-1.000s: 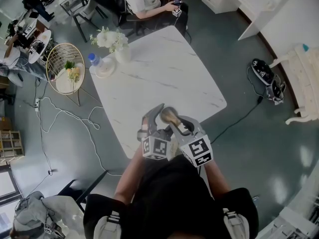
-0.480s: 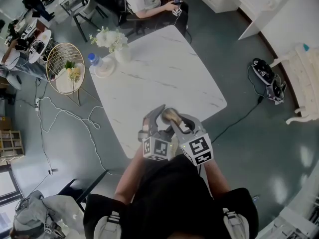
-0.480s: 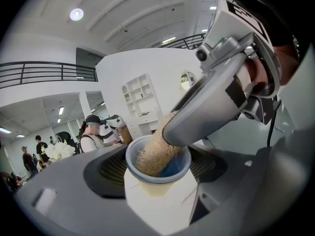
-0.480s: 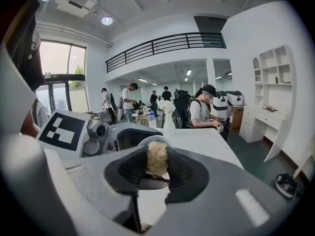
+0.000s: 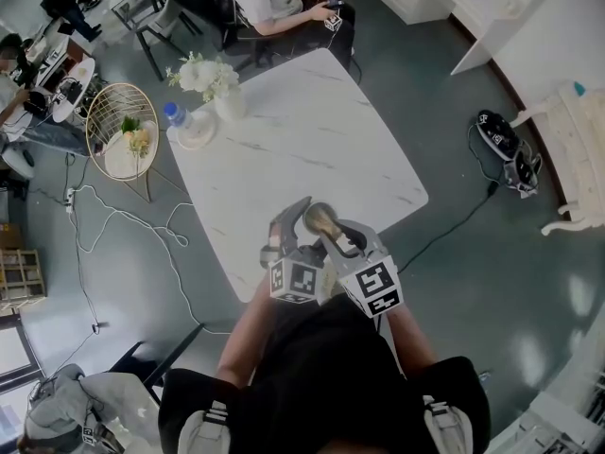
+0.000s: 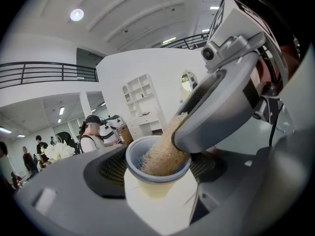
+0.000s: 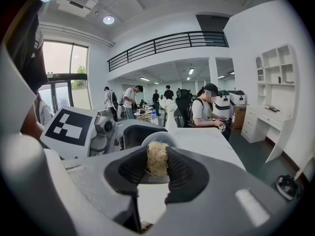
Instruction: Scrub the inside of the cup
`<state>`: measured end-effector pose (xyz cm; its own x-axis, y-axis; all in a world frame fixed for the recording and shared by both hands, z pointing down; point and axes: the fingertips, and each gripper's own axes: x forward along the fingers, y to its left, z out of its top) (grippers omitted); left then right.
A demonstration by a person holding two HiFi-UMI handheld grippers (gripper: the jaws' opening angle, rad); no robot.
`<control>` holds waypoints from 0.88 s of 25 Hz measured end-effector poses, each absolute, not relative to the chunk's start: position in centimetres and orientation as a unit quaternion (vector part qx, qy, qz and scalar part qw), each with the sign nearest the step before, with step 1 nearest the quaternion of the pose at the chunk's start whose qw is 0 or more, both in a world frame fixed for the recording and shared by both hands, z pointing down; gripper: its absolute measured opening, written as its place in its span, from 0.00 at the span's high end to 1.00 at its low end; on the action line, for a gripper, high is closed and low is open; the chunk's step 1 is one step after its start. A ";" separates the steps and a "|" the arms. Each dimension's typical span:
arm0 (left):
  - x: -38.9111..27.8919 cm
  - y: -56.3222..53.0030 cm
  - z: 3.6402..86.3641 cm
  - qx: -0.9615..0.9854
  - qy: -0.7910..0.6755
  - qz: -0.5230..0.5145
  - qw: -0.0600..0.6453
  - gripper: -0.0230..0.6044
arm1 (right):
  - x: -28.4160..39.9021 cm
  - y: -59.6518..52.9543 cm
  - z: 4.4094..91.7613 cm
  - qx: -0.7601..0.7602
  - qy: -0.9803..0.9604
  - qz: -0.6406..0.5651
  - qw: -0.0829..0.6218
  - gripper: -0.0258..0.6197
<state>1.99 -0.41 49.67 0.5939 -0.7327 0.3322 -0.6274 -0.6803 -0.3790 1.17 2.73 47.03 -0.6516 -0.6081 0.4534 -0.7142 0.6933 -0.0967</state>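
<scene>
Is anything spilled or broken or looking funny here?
Nothing stands out. The left gripper holds the cup, the right gripper holds the scrubber with its end inside the cup, and nothing looks spilled on the table.

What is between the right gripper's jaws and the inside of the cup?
A tan fibrous scrubber, pinched in the right gripper, reaches down into the cup, so there is no bare gap. The left gripper view shows it best.

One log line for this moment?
left tongs: shut on pale yellow blue-rimmed cup | right tongs: shut on tan fibrous scrubber | scrubber: inside cup
</scene>
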 end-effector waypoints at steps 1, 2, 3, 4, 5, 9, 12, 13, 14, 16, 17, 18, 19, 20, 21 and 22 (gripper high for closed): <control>2.0 -0.4 49.8 -0.886 0.384 -0.236 0.111 0.35 | 1.2 2.7 47.1 0.368 -0.899 0.135 0.198 0.79; 2.0 -0.5 49.8 -0.886 0.384 -0.235 0.111 0.35 | 1.2 2.7 47.2 0.368 -0.898 0.135 0.198 0.79; 2.0 -0.5 49.9 -0.886 0.384 -0.235 0.110 0.35 | 1.2 2.6 47.3 0.368 -0.898 0.136 0.198 0.79; 2.0 -0.5 49.9 -0.886 0.385 -0.235 0.110 0.35 | 1.2 2.6 47.4 0.367 -0.898 0.137 0.198 0.79; 2.0 -0.6 50.0 -0.886 0.384 -0.236 0.109 0.35 | 1.3 2.6 47.4 0.367 -0.898 0.138 0.199 0.79; 2.1 -0.5 50.0 -0.886 0.384 -0.237 0.112 0.35 | 1.6 2.4 47.5 0.371 -0.897 0.135 0.200 0.79; 2.1 -0.4 49.9 -0.886 0.383 -0.237 0.112 0.35 | 2.2 2.0 47.6 0.381 -0.892 0.137 0.202 0.79; 2.1 -0.4 49.9 -0.886 0.382 -0.237 0.112 0.35 | 2.4 1.8 47.7 0.384 -0.890 0.139 0.202 0.79; 2.2 -0.4 49.9 -0.886 0.382 -0.238 0.111 0.35 | 2.5 1.7 47.7 0.386 -0.889 0.141 0.201 0.79; 2.3 -0.4 50.0 -0.887 0.381 -0.238 0.111 0.35 | 2.6 1.6 47.6 0.387 -0.889 0.140 0.201 0.79; 2.3 -0.3 50.0 -0.887 0.380 -0.238 0.110 0.35 | 2.5 1.5 47.5 0.388 -0.889 0.138 0.201 0.79; 2.4 -0.3 50.0 -0.887 0.379 -0.238 0.110 0.35 | 2.5 1.5 47.5 0.389 -0.889 0.136 0.201 0.79; 2.4 -0.2 50.0 -0.888 0.379 -0.238 0.110 0.35 | 2.5 1.5 47.5 0.389 -0.889 0.136 0.202 0.79; 2.5 -0.2 50.0 -0.888 0.378 -0.238 0.110 0.35 | 2.5 1.5 47.5 0.389 -0.888 0.136 0.202 0.79; 2.5 -0.2 49.9 -0.888 0.378 -0.237 0.110 0.35 | 2.5 1.5 47.5 0.389 -0.888 0.137 0.202 0.79; 2.5 -0.2 49.9 -0.889 0.378 -0.236 0.109 0.35 | 2.5 1.5 47.4 0.389 -0.888 0.137 0.202 0.79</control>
